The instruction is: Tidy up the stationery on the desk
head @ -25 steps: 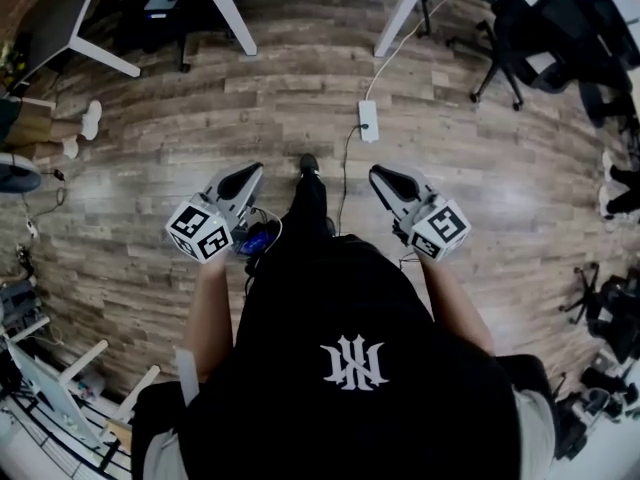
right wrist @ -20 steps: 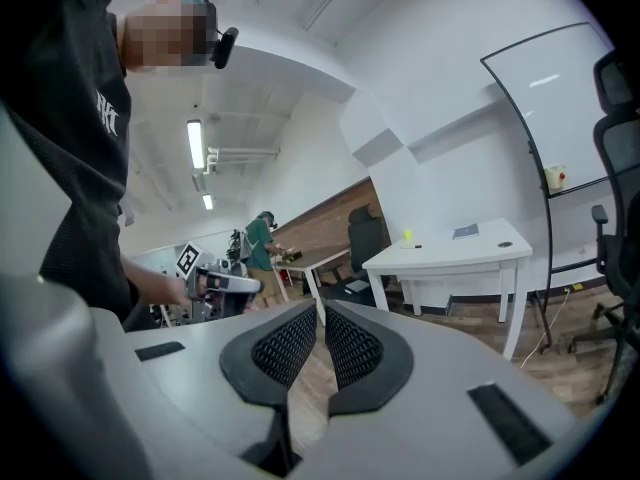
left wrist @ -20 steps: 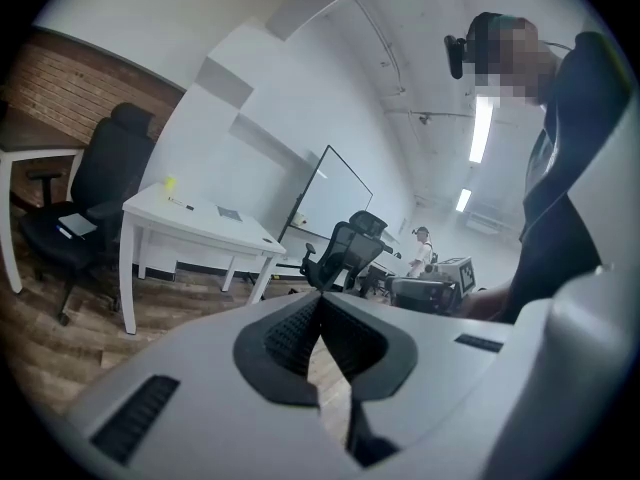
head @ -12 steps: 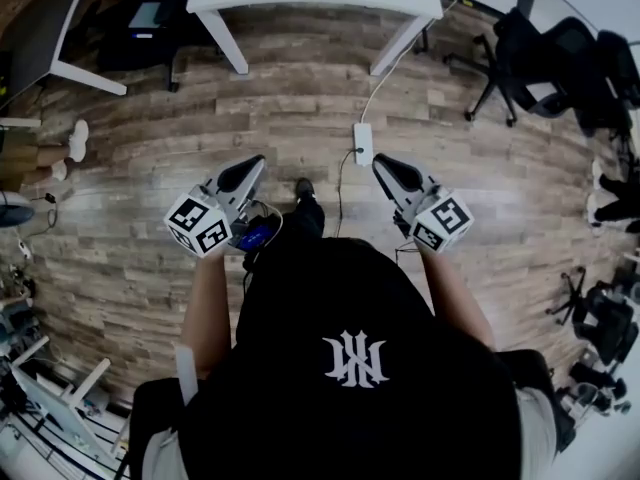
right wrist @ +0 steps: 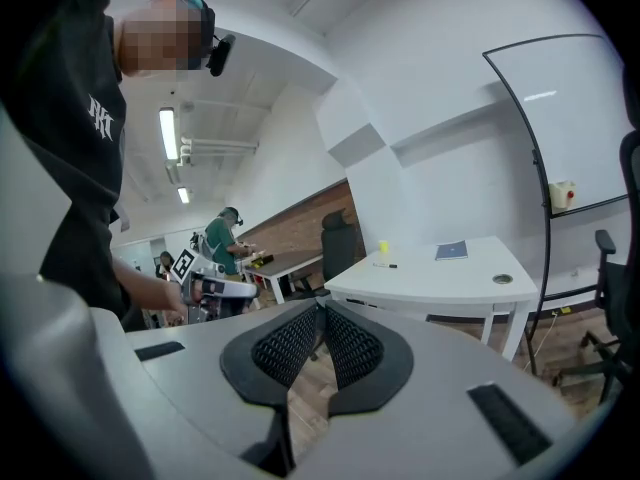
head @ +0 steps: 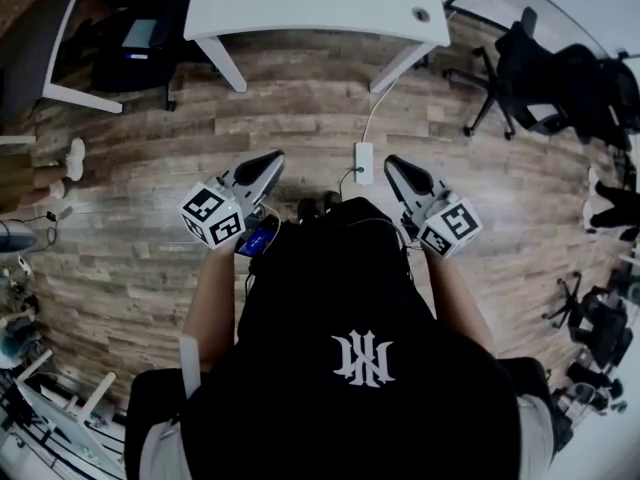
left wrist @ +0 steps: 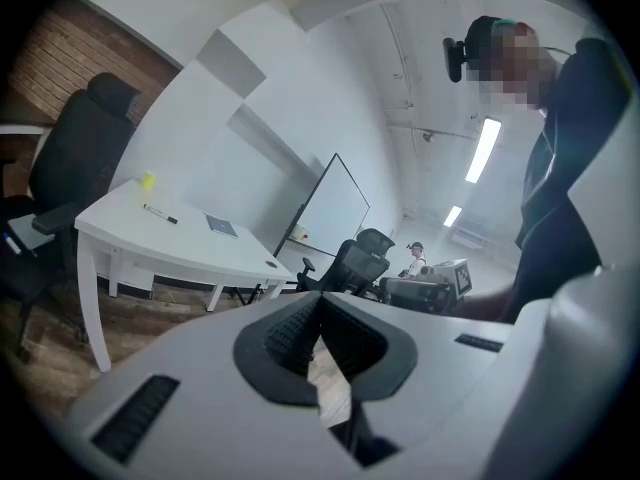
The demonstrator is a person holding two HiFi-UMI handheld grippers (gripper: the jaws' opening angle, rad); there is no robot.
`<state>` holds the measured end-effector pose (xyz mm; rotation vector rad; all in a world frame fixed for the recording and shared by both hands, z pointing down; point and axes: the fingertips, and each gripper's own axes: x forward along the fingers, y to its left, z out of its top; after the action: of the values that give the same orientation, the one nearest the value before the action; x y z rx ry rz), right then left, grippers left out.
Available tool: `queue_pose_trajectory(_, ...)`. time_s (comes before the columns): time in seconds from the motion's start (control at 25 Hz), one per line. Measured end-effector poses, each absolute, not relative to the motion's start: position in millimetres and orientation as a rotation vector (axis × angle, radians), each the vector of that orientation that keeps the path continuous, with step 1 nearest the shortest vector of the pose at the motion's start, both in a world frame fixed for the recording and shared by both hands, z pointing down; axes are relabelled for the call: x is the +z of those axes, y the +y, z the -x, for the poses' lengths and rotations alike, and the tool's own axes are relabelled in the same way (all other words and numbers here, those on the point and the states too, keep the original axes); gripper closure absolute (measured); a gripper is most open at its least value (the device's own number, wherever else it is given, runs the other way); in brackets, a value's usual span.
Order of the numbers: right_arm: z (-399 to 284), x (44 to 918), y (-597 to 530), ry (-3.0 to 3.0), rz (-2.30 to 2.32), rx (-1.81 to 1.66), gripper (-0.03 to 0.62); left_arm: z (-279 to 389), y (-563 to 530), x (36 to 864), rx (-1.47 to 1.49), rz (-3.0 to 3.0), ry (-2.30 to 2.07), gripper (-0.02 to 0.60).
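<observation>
Overhead, I see the desk (head: 320, 8) cut off at the far edge; its notebook (right wrist: 451, 251), marker (left wrist: 160, 214) and blurry yellow item (right wrist: 383, 247) lie far ahead. Left gripper (head: 272, 158) and right gripper (head: 392, 163) are clenched, empty; a power strip (head: 364, 161) lies between them

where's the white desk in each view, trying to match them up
Head view: the white desk runs along the top edge, centre.
Left gripper view: the white desk is at middle left, above the jaws.
Right gripper view: the white desk is just right of centre, past the jaws.
Shared landmark: the round cable hole near one desk corner, also visible in the left gripper view and the right gripper view.
</observation>
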<state>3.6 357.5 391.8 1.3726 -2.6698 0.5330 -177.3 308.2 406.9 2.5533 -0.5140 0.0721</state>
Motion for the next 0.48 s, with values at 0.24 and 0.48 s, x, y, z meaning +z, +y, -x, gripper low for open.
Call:
queue_pose_trajectory(0.24,-19.7,397.5,318.7,-2.658,-1.405,0.553,0.543,167.2,268.9,412.9,0.099,-2.540,-0.503,0.578)
queue_pose_trajectory(0.48,-45.3,406.4,255.1,-2.671,-1.394,0.569,0.543,151.2,205.4,419.1,0.104,-2.527,-0.548,0.578)
